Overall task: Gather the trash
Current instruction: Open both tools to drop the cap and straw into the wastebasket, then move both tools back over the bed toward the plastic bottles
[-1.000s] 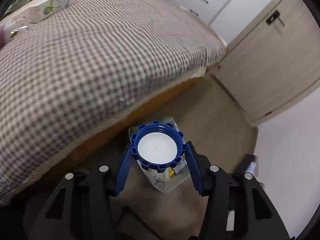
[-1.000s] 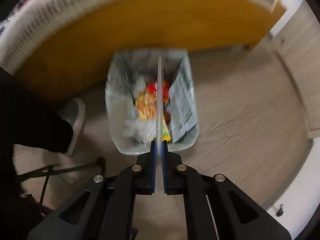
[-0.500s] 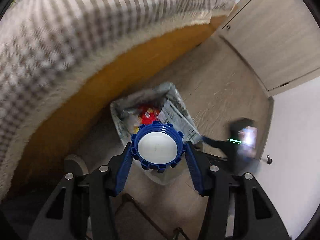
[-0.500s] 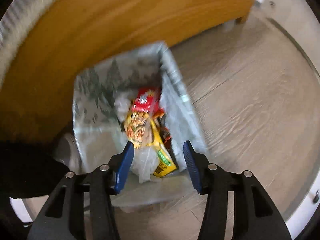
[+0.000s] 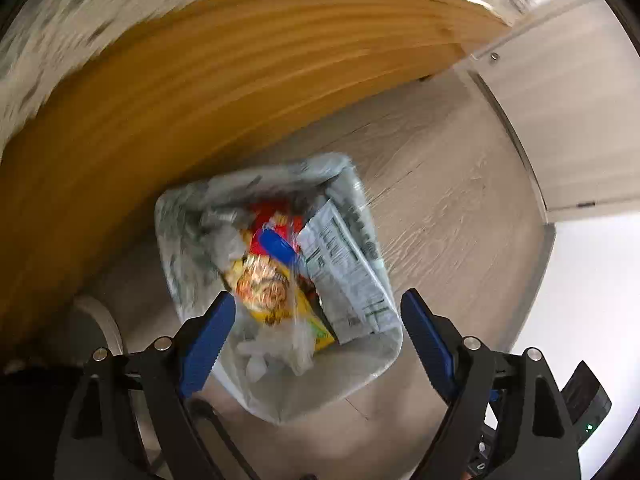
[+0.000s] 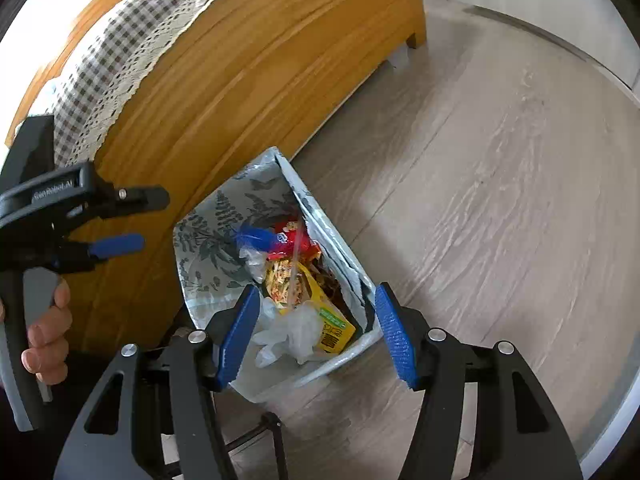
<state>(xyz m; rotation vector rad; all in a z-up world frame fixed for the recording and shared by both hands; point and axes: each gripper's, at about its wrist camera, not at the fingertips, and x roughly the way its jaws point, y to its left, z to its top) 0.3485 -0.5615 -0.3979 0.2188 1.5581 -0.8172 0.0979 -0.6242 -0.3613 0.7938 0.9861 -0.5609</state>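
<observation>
- Left gripper [image 5: 316, 336] is held above the trash bin [image 5: 384, 364]; jaws spread wide, nothing between them.
- Right gripper [image 6: 314, 334] is likewise held over the bin [image 6: 208, 280]; jaws wide apart, nothing gripped.
- In the right wrist view the left gripper [image 6: 132, 220] is seen from the side at frame left, its handle wrapped by the person's hand [image 6: 46, 336].
- Bin stands on the wood-look floor [image 6: 480, 200], right beside the wooden bed frame [image 6: 224, 80]; lined w/ a pale bag printed w/ fern leaves.
- Blue cap [image 6: 256, 236] is seen over the trash near the far side of the bin, blurred; whether it rests there or hangs mid-air can't be told. Same cap [image 5: 278, 246] shows in the left view, also smeared.
- Inside the bin: red snack wrapper [image 6: 292, 240], yellow noodle packet [image 6: 288, 280], clear crumpled plastic [image 6: 296, 332], a flat printed sheet w/ a nutrition-style label [image 5: 344, 264] leaned on the right wall.
- Checked bed cover w/ lace edge [image 6: 120, 52] is draped over the frame top.
- Left view is motion-blurred, esp. the bed side.
</observation>
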